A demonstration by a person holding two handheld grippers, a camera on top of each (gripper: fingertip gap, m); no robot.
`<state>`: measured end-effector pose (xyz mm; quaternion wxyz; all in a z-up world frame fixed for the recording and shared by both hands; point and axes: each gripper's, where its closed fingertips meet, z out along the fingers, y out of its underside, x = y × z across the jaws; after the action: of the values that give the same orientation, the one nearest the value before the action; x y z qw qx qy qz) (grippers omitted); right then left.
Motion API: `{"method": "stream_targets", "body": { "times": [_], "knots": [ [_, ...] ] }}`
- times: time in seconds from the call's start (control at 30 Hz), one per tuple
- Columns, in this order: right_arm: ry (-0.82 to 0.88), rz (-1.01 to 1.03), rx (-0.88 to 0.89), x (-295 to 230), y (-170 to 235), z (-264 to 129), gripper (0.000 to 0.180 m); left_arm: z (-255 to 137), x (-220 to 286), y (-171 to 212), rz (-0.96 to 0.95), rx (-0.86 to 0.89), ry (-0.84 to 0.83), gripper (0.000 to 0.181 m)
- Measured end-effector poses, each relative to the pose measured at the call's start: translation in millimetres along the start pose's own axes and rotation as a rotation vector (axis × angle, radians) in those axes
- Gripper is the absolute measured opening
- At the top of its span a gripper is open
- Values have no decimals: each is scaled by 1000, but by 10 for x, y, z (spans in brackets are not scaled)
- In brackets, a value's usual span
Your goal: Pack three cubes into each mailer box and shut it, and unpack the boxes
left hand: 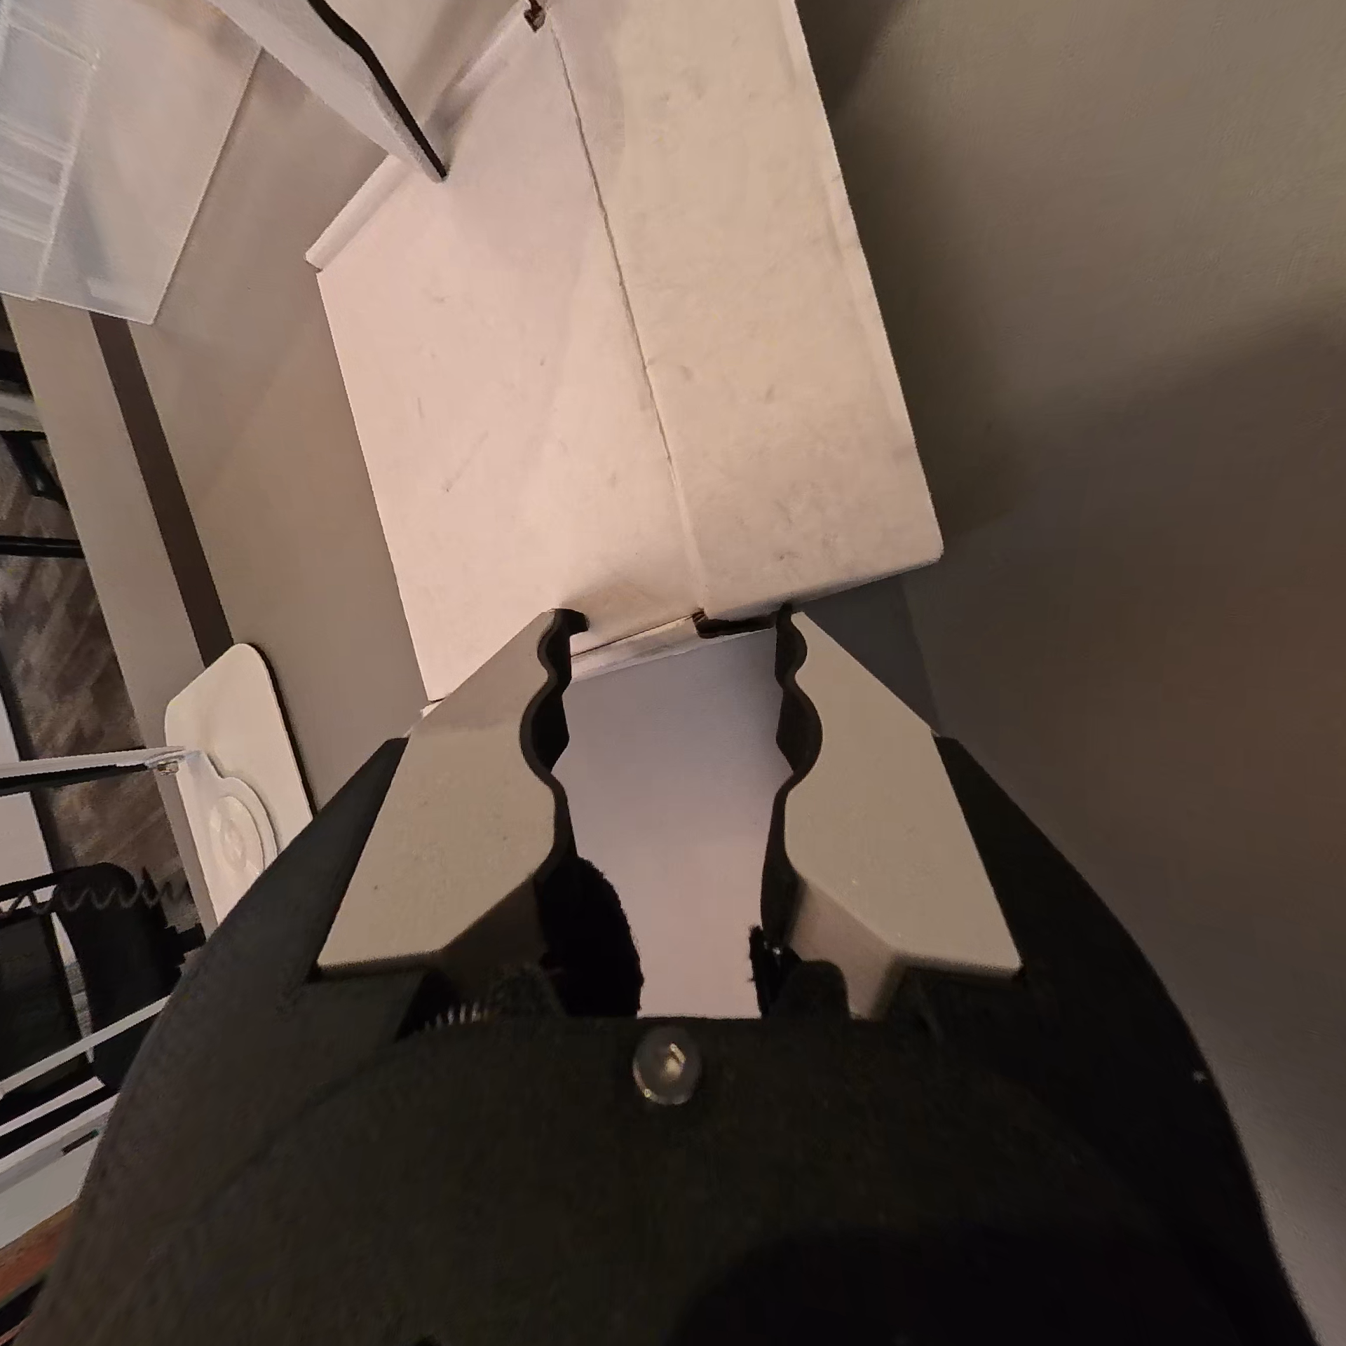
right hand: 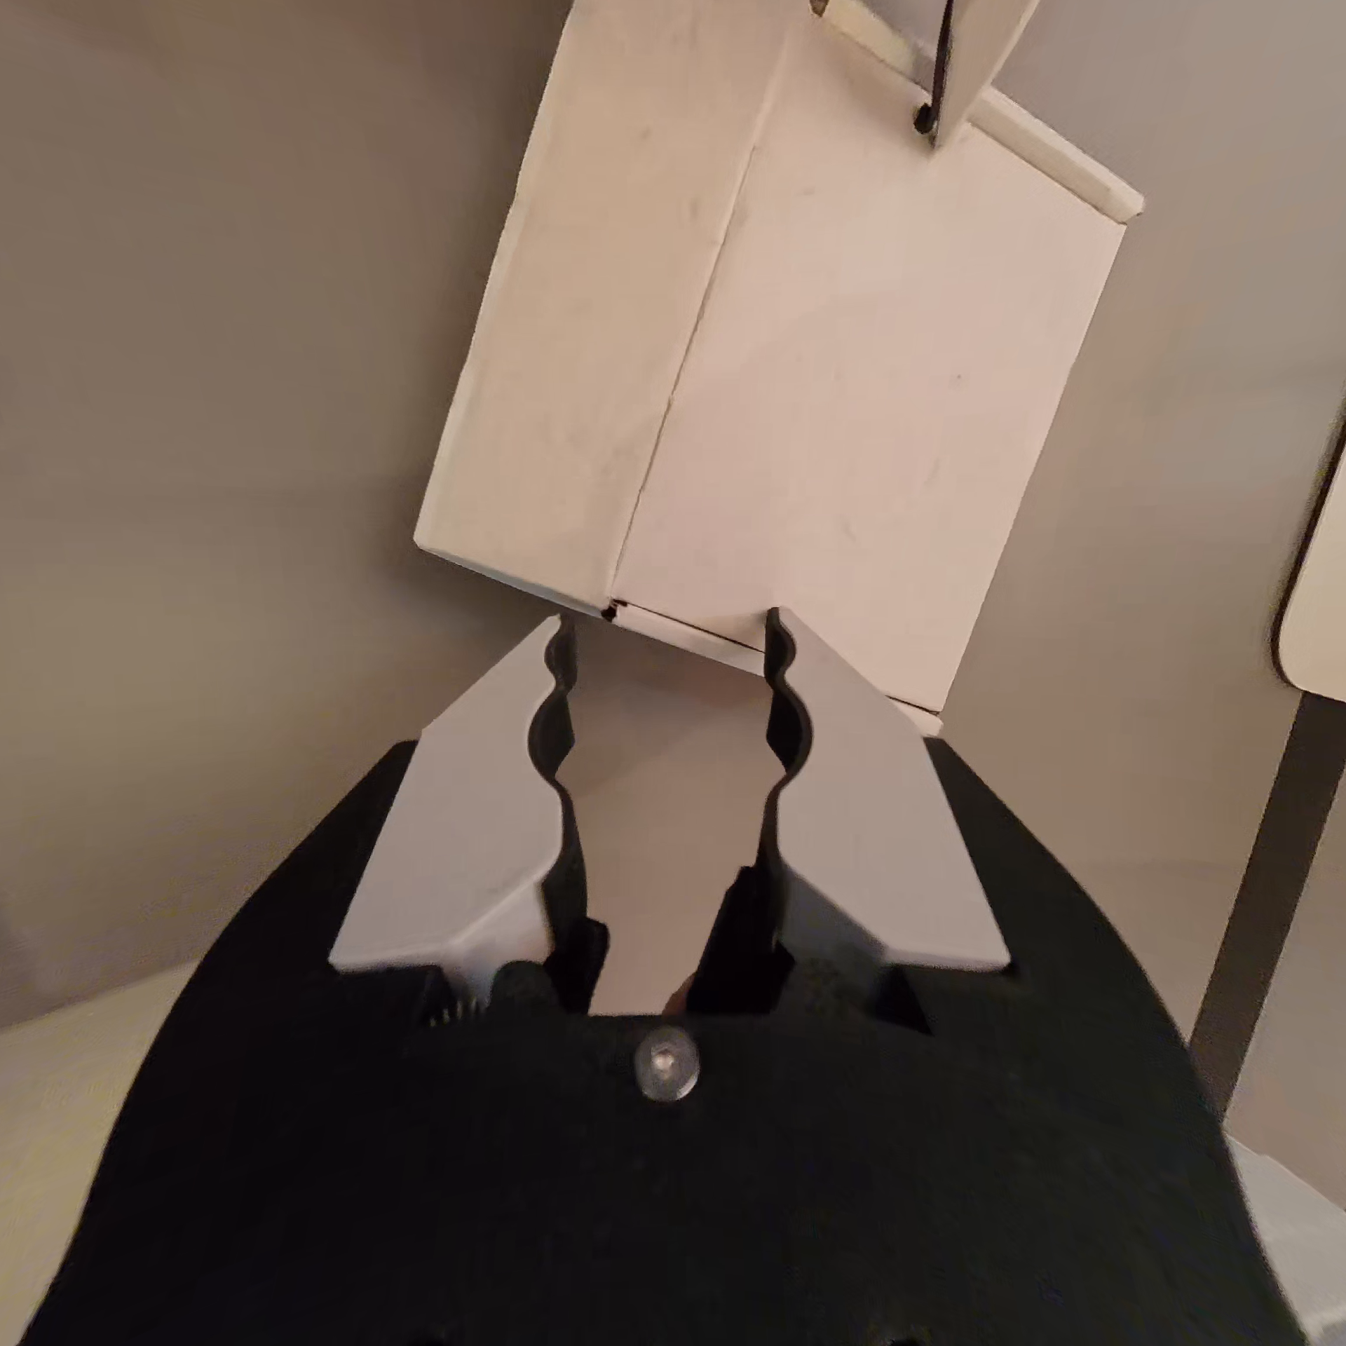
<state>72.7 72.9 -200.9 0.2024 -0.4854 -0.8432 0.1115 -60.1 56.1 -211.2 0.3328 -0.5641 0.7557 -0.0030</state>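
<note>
A shut white mailer box (left hand: 583, 379) lies on the pale table, and my grippers meet it from opposite ends. My left gripper (left hand: 671, 625) is open, with its fingertips against the box's near end, astride a long edge. My right gripper (right hand: 666, 619) is open in the same way at the other end of the box (right hand: 801, 364). Each view shows a finger of the other gripper at the box's far end: the right one in the left wrist view (left hand: 379, 87), the left one in the right wrist view (right hand: 969, 65). No cubes are in view.
A clear plastic bin (left hand: 87, 160) stands at the upper left of the left wrist view. A flat white board with rounded corners (left hand: 233, 765) lies near the table edge and also shows in the right wrist view (right hand: 1318, 583). Dark frames stand beyond the edge (left hand: 44, 947).
</note>
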Motion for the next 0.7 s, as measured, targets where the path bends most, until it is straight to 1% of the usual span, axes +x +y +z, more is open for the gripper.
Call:
{"method": "stream_targets", "body": {
  "times": [0.17,0.33,0.4,0.7],
  "knots": [
    [42,-2,-31,29,-5,12,45,-2,3,-1,-7,0,9,56],
    [26,57,39,30,-18,10,45,-3,5,-7,-25,7,21,56],
    [35,51,55,32,-17,12,45,-2,4,-8,-31,17,23,56],
    [177,-43,-88,39,4,41,44,7,12,-10,-24,7,-16,56]
  ]
}}
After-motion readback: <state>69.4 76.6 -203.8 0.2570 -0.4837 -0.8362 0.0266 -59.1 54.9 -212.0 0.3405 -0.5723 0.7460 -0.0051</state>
